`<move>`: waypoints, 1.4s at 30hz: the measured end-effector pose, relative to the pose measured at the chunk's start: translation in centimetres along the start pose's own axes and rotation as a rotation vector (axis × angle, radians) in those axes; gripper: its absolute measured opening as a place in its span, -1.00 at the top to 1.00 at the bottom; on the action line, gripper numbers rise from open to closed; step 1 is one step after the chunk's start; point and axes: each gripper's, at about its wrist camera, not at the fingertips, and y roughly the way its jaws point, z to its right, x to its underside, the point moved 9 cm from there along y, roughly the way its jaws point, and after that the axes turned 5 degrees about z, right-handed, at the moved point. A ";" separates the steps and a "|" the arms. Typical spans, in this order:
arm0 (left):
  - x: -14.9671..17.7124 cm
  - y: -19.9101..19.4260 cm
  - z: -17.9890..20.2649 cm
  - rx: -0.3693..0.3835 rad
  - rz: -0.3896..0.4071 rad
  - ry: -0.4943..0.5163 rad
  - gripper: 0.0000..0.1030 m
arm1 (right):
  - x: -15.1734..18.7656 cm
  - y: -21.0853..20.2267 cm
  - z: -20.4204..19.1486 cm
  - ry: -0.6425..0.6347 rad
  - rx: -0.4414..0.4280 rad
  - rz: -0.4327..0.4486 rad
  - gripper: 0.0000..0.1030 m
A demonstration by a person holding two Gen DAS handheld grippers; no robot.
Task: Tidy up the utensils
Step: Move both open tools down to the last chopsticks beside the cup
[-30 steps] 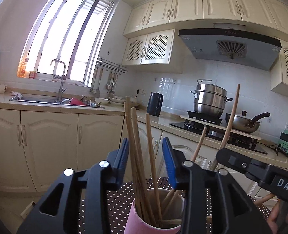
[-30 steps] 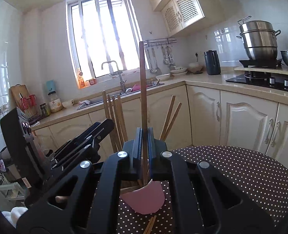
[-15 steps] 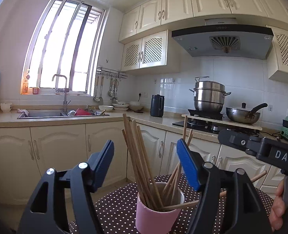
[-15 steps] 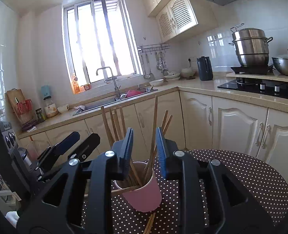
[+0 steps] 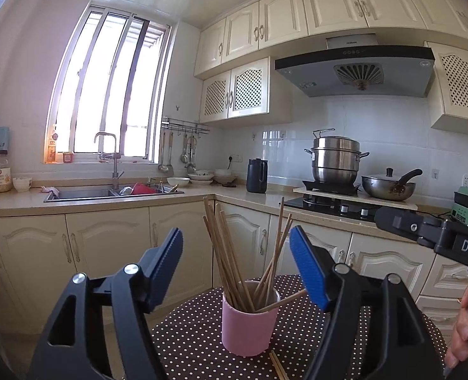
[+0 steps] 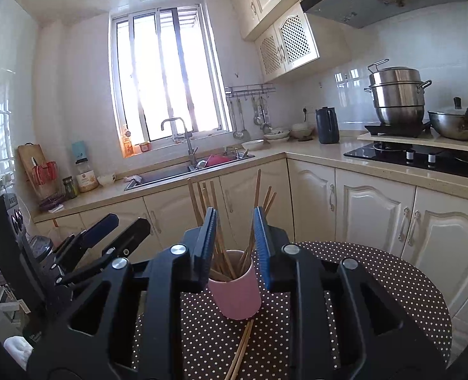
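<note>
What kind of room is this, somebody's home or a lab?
Most likely a home kitchen: a steel sink with a tap sits under the window, stacked steel steamer pots stand on a black gas hob, and cream cabinets line the walls.

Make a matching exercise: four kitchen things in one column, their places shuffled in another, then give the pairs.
Things:
1. pink cup
2. stacked steel pot
3. black kettle
4. loose chopsticks

Places:
A. on the stove
B. flat on the dotted tablecloth, in front of the cup
C. on the counter corner
D. upright on the table, holding chopsticks

Pairs: 1-D, 2-A, 3-C, 4-B
</note>
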 end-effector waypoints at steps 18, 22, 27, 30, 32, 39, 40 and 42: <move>5.8 -4.0 2.7 0.023 -0.230 0.044 -0.34 | 6.9 -5.8 0.8 0.006 0.049 -0.121 0.13; 9.8 -2.8 3.1 0.067 -0.403 0.018 -0.34 | 9.1 -5.8 1.8 0.017 0.075 -0.172 0.13; 15.6 -1.3 3.3 0.083 -0.619 0.025 -0.34 | 13.0 -4.8 3.6 0.050 0.112 -0.265 0.07; 18.7 -0.4 3.1 0.068 -0.730 0.029 -0.34 | 15.3 -4.0 4.6 0.074 0.124 -0.325 0.06; 20.5 0.1 2.9 0.060 -0.804 0.027 -0.34 | 16.4 -3.6 5.1 0.094 0.129 -0.353 0.04; 24.3 1.4 2.9 0.050 -0.925 0.014 -0.34 | 19.3 -2.5 6.8 0.148 0.143 -0.425 0.01; 24.7 1.6 2.9 0.038 -0.935 0.030 -0.34 | 19.6 -2.4 7.0 0.154 0.142 -0.430 0.01; 25.0 2.0 3.1 0.045 -0.941 0.028 -0.35 | 19.9 -2.2 7.4 0.161 0.148 -0.437 0.00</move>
